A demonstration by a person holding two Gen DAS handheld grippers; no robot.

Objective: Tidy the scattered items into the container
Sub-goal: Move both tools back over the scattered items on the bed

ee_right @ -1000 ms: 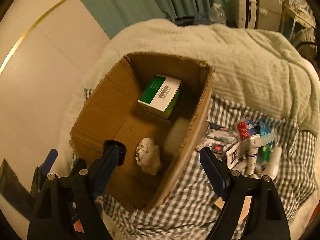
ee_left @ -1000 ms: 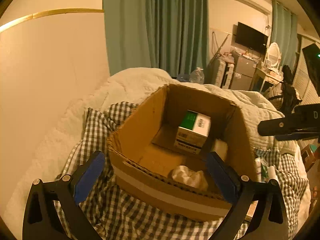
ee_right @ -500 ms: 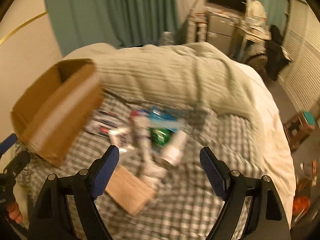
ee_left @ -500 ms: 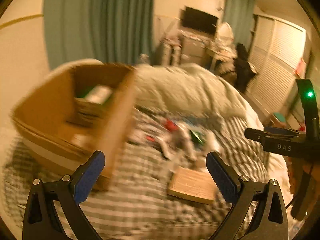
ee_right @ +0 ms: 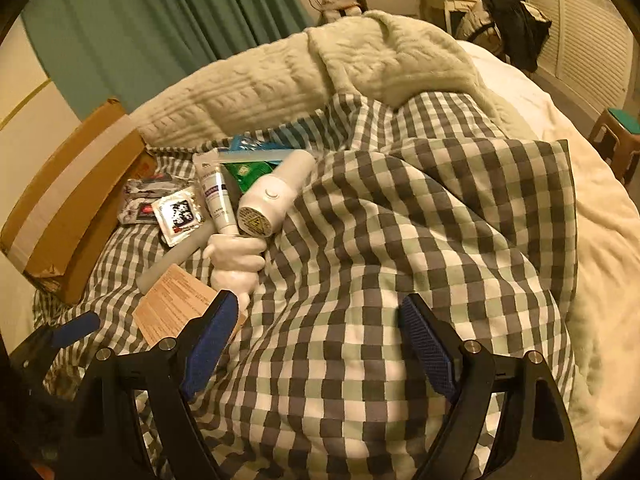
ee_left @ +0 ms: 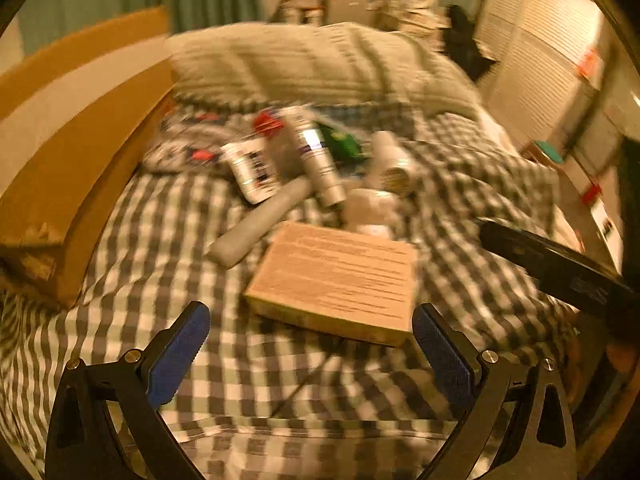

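Left wrist view gives us the cardboard box [ee_left: 76, 152] at the far left of the bed, seen only from outside, so we cannot tell what it already holds. Right of it, on the checked cover [ee_left: 280, 380], most of the job appears still to do: a heap of tubes and packets [ee_left: 288, 160] lies near the box, and a flat brown carton [ee_left: 340, 276] lies just ahead of the left gripper [ee_left: 310, 356], whose jaws stand wide with nothing between them. This view is smeared, so labels are unreadable, and the dark bar at its right edge is cut off. In the right wrist view, going left to right again, we meet the box [ee_right: 68, 204], a foil sachet [ee_right: 178, 214], a white tube [ee_right: 218, 200], a white cylinder-shaped device [ee_right: 276, 192] and a white hand-shaped object [ee_right: 236, 260] partly under it. The right gripper [ee_right: 316, 344] hangs over bare cover, jaws wide and empty. Green and blue packets behind the device are partly hidden.
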